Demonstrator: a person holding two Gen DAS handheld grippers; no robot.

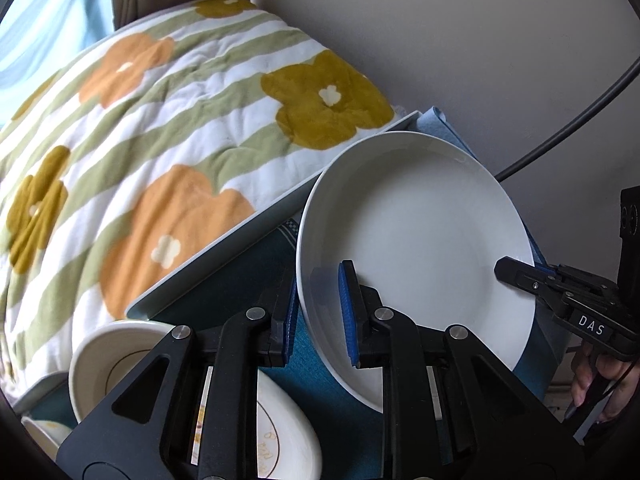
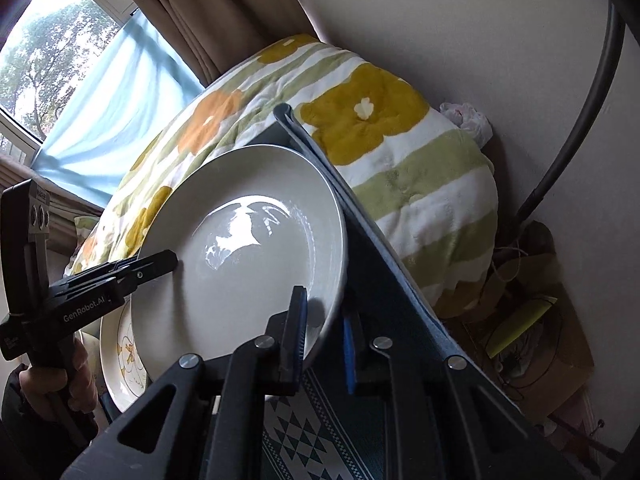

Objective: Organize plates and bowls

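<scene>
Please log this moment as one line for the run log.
stage: plate carry | left claw: shut on plate rim | right claw: shut on opposite rim | plate: tilted, above mat | other dishes: lower left

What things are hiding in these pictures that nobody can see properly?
- Left wrist view: the patterned dish is mostly covered by the left gripper, so its writing can't be read.
- Left wrist view: the cream bowl is partly hidden too.
- Right wrist view: the decorated plate sits under the white plate, its picture mostly covered.
</scene>
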